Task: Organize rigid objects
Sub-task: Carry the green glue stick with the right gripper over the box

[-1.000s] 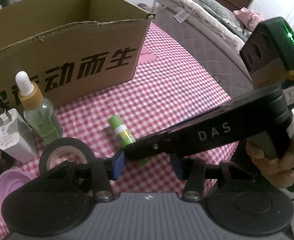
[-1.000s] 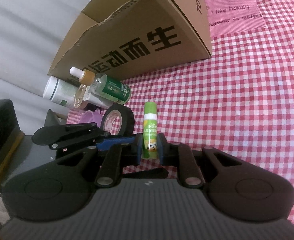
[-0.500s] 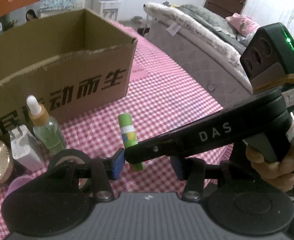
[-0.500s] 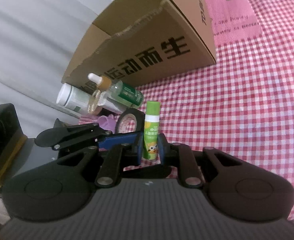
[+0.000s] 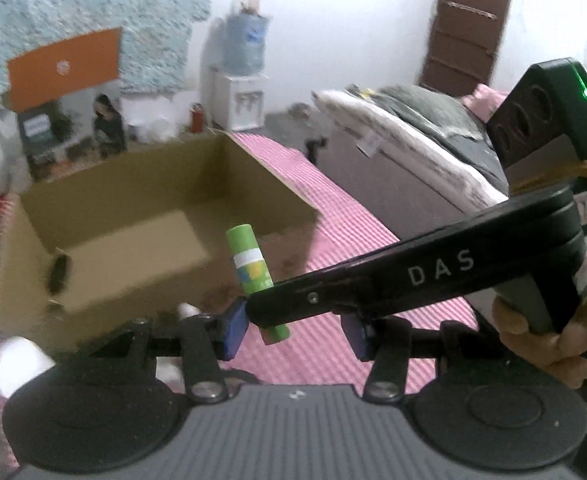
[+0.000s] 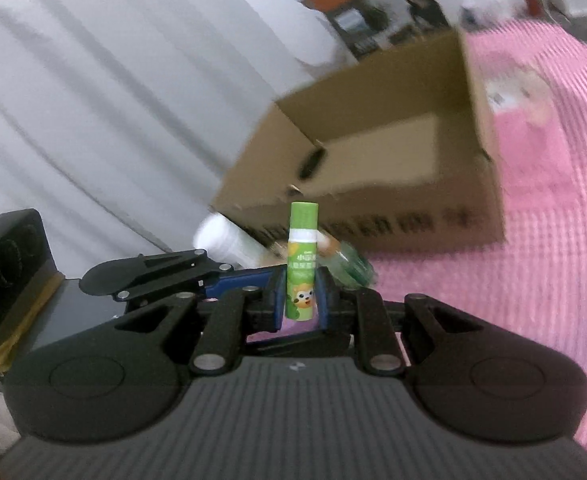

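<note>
A: Nearest first: what does the right gripper [image 6: 300, 302] have?

B: Its jaws are narrow and clamp the lower half of the green stick [image 6: 302, 268]. The stick stands upright between the blue pads [image 6: 279, 300], cap end up, long axis pointing away from the camera's base and toward the box.

A: And the left gripper [image 5: 295, 326]?

B: Partly spread, with nothing pressed by its pads. In the left wrist view the right gripper's finger crosses between them from the right, carrying the stick [image 5: 253, 276] just past the left pad. So the left one is empty.

A: Where does the box [image 6: 393, 184] lie from the stick?

B: Beyond it and slightly right in the right wrist view, its open top in sight, the near wall between stick and cavity. In the left wrist view the box [image 5: 133, 240] sits far and left, and the stick's cap overlaps its near right corner.

A: So which hand is nearer for the drop?

B: The right, judged from the grip. The stick probably needs carrying farther over the near wall before release. The bottles [image 6: 345, 264] lie low, just in front of that wall on the pink cloth [image 6: 553, 280].
</note>
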Demonstrator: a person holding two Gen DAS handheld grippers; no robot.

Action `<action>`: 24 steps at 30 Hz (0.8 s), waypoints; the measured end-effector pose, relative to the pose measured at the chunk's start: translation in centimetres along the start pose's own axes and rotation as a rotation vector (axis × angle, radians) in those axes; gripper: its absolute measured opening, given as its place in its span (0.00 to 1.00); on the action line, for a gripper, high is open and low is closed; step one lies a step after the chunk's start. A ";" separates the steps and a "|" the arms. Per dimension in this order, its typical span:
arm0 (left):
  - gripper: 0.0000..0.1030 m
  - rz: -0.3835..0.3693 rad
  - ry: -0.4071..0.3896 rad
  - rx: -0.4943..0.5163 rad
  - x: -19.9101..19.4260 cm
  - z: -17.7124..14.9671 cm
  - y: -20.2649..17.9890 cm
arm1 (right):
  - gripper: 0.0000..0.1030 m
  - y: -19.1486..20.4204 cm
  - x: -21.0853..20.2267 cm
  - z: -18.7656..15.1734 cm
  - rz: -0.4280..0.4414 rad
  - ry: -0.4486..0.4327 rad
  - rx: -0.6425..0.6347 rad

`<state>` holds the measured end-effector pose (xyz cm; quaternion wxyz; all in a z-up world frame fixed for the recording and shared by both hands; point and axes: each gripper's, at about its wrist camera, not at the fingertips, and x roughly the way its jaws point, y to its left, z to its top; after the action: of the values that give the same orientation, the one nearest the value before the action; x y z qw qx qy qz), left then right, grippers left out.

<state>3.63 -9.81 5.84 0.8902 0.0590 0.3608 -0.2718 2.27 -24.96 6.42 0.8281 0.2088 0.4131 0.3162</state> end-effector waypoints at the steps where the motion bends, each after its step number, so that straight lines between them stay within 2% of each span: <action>1: 0.49 0.015 -0.005 -0.005 -0.3 0.4 0.6 | 0.15 0.5 0.5 0.7 0.012 0.001 -0.014; 6: 0.49 0.066 0.012 -0.051 -0.5 2.6 4.9 | 0.15 1.8 4.1 4.9 0.071 0.031 -0.041; 10: 0.49 0.086 0.070 -0.090 1.3 4.7 9.0 | 0.15 1.5 8.3 8.7 0.103 0.087 -0.003; 14: 0.49 0.084 0.143 -0.132 3.9 6.2 13.0 | 0.15 0.4 12.4 11.9 0.095 0.147 0.036; 18: 0.49 0.086 0.211 -0.181 6.9 6.5 16.2 | 0.15 -0.6 16.7 13.9 0.070 0.210 0.075; 24: 0.49 0.109 0.305 -0.211 10.6 6.0 18.8 | 0.15 -2.0 21.1 14.5 0.038 0.301 0.124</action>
<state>23.45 -0.41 1.36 0.8400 0.0254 0.5141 -0.1717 24.49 -12.91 1.86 0.7362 0.2174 0.5474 0.3333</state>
